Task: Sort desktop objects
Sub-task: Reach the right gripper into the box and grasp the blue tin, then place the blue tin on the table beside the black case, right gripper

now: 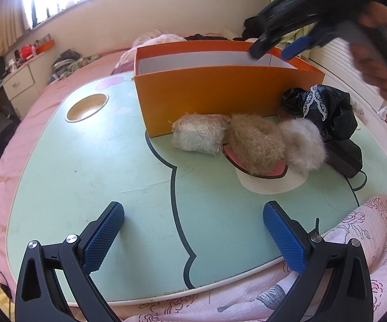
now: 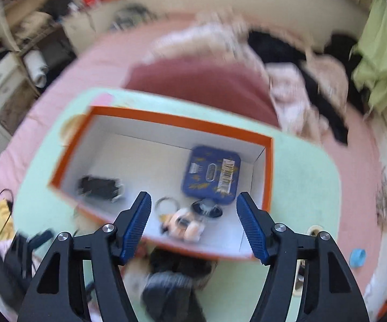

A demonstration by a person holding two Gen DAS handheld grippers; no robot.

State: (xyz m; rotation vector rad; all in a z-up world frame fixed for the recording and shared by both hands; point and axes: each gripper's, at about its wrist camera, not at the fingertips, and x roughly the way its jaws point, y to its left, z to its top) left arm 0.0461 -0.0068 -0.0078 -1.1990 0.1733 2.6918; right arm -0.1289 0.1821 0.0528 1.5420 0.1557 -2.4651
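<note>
A: Where did the left gripper [image 1: 193, 237] sit?

B: Low over the near edge of the mint-green lap table [image 1: 86, 161], jaws spread wide and holding nothing. The whole left half of the tabletop lay bare in front of it, apart from the round cup recess [image 1: 86, 106] toward the far left corner.

A: And the clutter?

B: Bunched on the right, just beside the orange box [image 1: 207, 99]. A pale fuzzy bundle [image 1: 200, 134] touched the box's near wall, a tan furry piece [image 1: 256, 145] leaned against it, then a white fluffy one [image 1: 305, 145], with a black lace-trimmed cloth [image 1: 325, 110] behind them near the table's right edge.

A: The right gripper?

B: Its view was blurred. The right gripper [image 2: 194, 225] hung above the box's near rim [image 2: 193, 252], jaws released and empty. In the left wrist view it showed over the box's far right corner [image 1: 274, 47].

A: What was inside?

B: A blue rectangular tin [image 2: 211, 175] by the right wall, a black item [image 2: 99, 187] at the left, and a keyring with a round charm [image 2: 185, 222] near the front. The white floor [image 2: 145, 161] between them was open.
</note>
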